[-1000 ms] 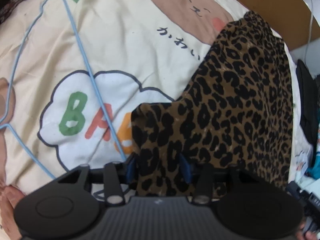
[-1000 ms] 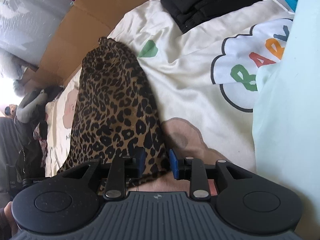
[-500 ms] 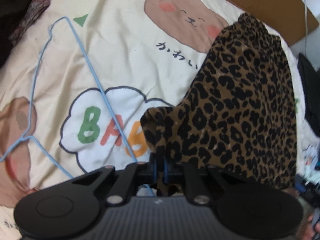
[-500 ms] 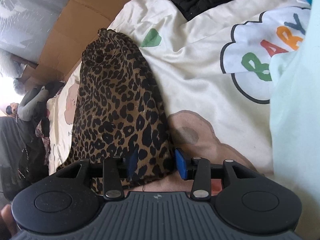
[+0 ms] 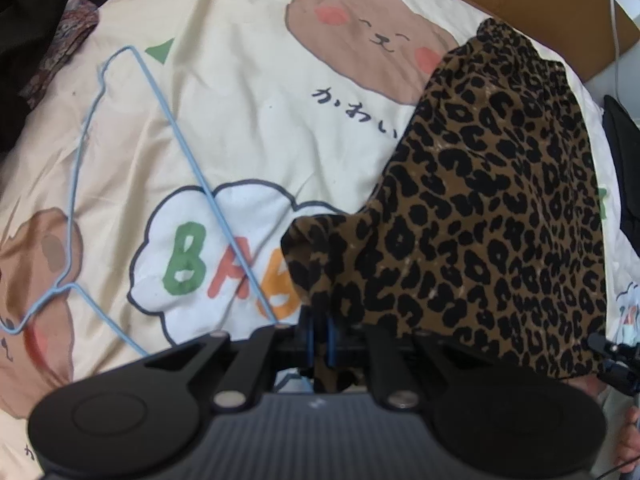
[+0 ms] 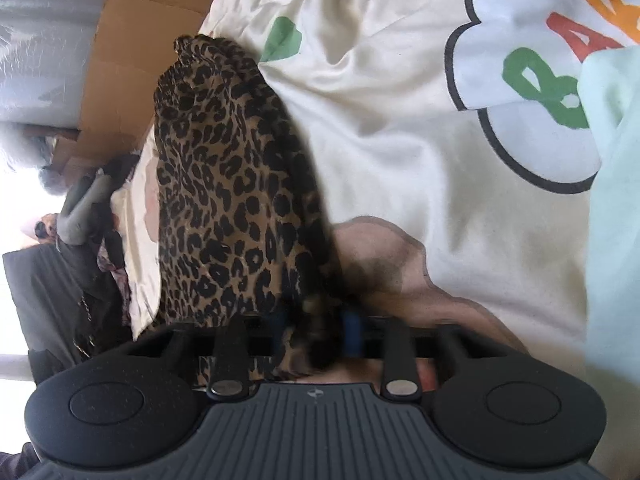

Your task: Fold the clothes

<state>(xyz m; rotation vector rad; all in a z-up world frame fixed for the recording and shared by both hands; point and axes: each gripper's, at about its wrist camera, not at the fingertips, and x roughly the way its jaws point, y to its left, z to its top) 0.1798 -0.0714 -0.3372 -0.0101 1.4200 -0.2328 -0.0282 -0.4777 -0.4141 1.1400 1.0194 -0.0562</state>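
left wrist view: left tongs are pinching the leopard skirt; right tongs are closing with its hem between them.

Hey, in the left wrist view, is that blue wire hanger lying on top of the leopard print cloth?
No, the blue wire hanger lies on the cartoon bedsheet, left of the leopard print cloth.

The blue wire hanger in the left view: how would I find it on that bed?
Start at the cream bedsheet printed with cartoon bears. Left of the leopard-print garment lies the blue wire hanger, one arm crossing the white "BABY" cloud. It is the only thin, pale-blue outline there.
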